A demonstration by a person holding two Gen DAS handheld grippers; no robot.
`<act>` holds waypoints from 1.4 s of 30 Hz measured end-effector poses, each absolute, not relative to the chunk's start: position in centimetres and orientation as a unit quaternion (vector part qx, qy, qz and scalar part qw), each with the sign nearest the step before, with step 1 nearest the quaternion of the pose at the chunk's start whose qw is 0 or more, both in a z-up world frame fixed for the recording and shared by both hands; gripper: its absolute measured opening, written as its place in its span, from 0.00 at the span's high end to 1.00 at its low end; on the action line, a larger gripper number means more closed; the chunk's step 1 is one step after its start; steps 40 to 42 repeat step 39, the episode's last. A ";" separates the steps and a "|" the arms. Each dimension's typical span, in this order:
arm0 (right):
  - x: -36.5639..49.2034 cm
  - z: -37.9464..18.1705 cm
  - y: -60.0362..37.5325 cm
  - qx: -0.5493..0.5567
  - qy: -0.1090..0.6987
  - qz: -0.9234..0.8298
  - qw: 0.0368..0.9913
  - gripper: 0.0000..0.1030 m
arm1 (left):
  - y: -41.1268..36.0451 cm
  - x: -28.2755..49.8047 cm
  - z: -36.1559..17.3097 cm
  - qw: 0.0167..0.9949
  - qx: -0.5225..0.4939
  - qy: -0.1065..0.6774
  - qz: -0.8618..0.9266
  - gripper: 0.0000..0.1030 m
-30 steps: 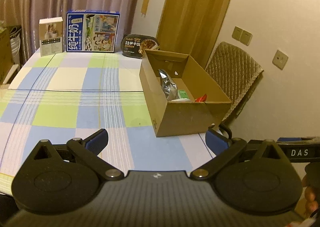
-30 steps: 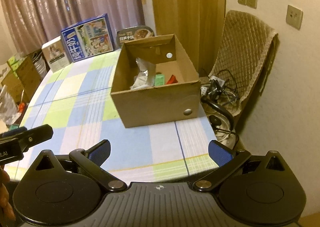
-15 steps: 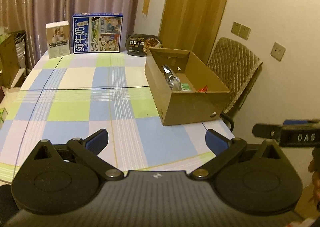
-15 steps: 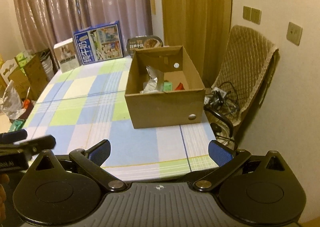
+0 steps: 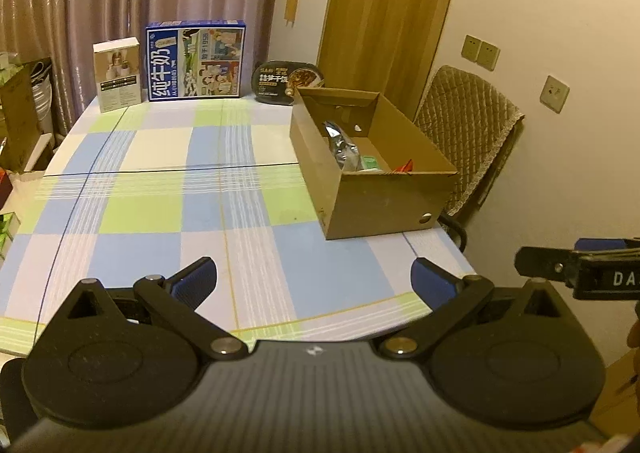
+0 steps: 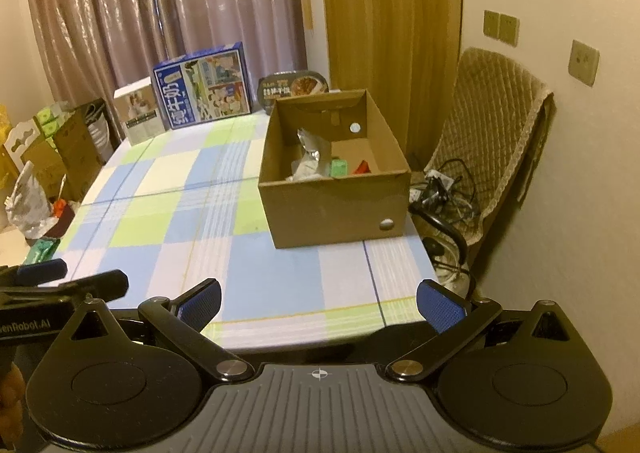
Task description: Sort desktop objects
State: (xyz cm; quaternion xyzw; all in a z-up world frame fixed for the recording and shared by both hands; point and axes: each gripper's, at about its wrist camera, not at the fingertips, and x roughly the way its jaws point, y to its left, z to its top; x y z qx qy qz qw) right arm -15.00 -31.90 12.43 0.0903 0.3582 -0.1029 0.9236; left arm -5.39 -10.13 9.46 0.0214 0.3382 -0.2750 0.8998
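An open cardboard box [image 5: 384, 197] [image 6: 336, 209] stands on the right side of the checked table [image 5: 160, 181] [image 6: 168, 205]. Inside it lie a silver foil packet [image 5: 344, 145] [image 6: 312, 143], a green item [image 6: 338, 167] and a red item [image 6: 362, 167]. My left gripper [image 5: 316, 285] is open and empty over the table's near edge. My right gripper [image 6: 318, 303] is also open and empty, back from the same edge, to the right of the left one.
At the table's far end stand a blue milk carton box [image 5: 196, 59] [image 6: 204, 87], a small white box [image 5: 118, 73] [image 6: 138, 113] and a black instant-meal bowl [image 5: 286, 81] [image 6: 294, 89]. A padded chair [image 5: 468, 133] [image 6: 492, 141] with cables sits right; bags and boxes [image 6: 44, 157] crowd the floor left.
Both grippers have drawn back from the cardboard box toward the table's near edge and risen slightly. The box looks farther away. Both stay open.
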 end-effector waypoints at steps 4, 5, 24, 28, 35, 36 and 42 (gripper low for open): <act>-15.0 12.3 -32.0 0.092 0.361 -0.104 0.922 0.02 | -10.2 -5.2 9.0 0.898 0.025 0.345 -0.272 0.01; -15.0 12.3 -32.0 0.092 0.361 -0.104 0.922 0.02 | -10.3 -5.2 8.9 0.898 0.027 0.346 -0.271 0.01; -14.7 11.3 -31.9 0.091 0.369 -0.102 0.919 0.02 | -10.1 -4.9 7.9 0.901 0.032 0.349 -0.256 0.01; -14.6 11.0 -31.9 0.091 0.371 -0.103 0.919 0.02 | -10.1 -4.9 7.6 0.900 0.033 0.351 -0.255 0.01; -14.4 10.3 -31.7 0.092 0.377 -0.103 0.916 0.02 | -9.9 -5.0 7.1 0.902 0.032 0.349 -0.252 0.01; -14.4 10.2 -31.7 0.092 0.378 -0.102 0.915 0.02 | -9.9 -5.0 7.0 0.903 0.032 0.347 -0.252 0.01; -14.3 9.9 -31.5 0.091 0.380 -0.100 0.915 0.02 | -9.9 -4.9 6.8 0.903 0.035 0.346 -0.253 0.01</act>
